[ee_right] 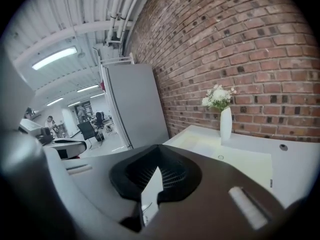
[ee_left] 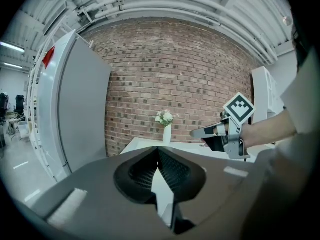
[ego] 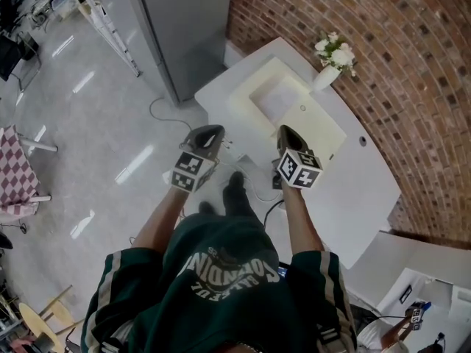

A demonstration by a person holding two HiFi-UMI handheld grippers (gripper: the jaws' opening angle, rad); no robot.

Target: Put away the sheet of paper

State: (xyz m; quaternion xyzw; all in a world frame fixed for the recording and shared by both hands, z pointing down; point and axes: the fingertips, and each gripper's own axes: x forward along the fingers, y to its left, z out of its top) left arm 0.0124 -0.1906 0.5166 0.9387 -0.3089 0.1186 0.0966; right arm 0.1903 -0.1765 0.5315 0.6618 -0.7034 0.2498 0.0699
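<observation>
Both grippers are up in front of the person. The left gripper (ee_left: 158, 149) has its jaws pressed together at the tips and nothing is caught between them. The right gripper (ee_right: 159, 147) is the same, jaws closed tight and empty. The two are level with each other and well apart, hanging over the near edge of the surface and the floor (ego: 88, 123) beside it.

Behind it all runs the brick wall (ego: 383, 43), and at its left end stands a tall grey cabinet (ego: 184, 20). The white curved surface (ego: 353, 190) sits against the bricks. A wide cream tray (ego: 316, 127) lies flat on it, just ahead of the right gripper's tip. In the tray's recess is a paler rectangle that looks to be the sheet of paper (ego: 276, 98). It lies flat, and neither gripper is touching it.

At the tray's far corner, close to the wall, a slim white vase (ego: 324, 77) stands upright with white flowers (ego: 335, 50) in it. Right of the tray there's a small round hole (ego: 363, 140) in the surface.
</observation>
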